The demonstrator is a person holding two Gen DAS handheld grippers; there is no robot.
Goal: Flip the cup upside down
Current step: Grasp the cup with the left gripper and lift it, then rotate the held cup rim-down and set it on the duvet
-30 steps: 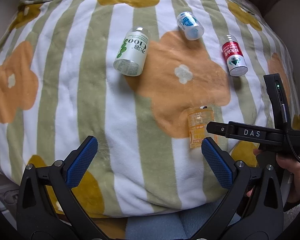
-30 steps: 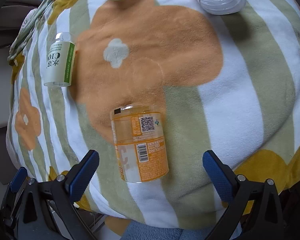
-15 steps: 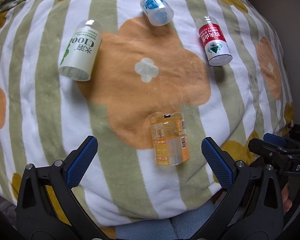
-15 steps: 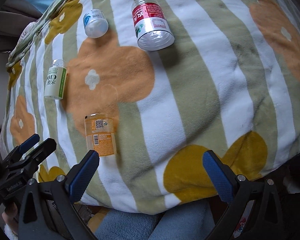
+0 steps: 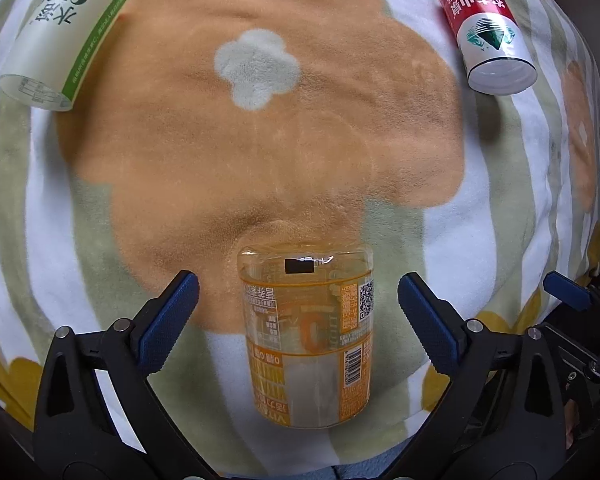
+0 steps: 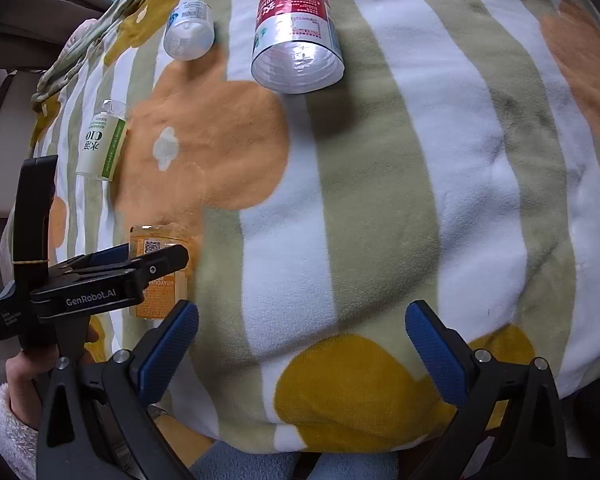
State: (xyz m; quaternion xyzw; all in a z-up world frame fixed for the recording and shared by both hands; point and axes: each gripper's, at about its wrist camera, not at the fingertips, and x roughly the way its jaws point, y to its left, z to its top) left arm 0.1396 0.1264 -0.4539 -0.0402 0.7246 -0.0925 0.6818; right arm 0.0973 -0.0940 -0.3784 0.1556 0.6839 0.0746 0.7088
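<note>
The step in hand looks like the approach for a grasp: the left gripper (image 5: 298,308) hangs low over the cup (image 5: 306,340) with its jaws wide apart, one to each side and touching nothing. The next move, I judge, calls for closing on the cup's middle, then lifting and turning it over — gently, since the thin plastic may flex and the blanket (image 5: 260,152) gives little support.

The cup is a clear cut-off bottle with an orange printed label, a QR code and a barcode; which end is open I cannot tell. It stands on the blanket near its front edge, between the blue pads. The right gripper (image 6: 302,340) waits well to the side over bare blanket, jaws apart and empty.
</note>
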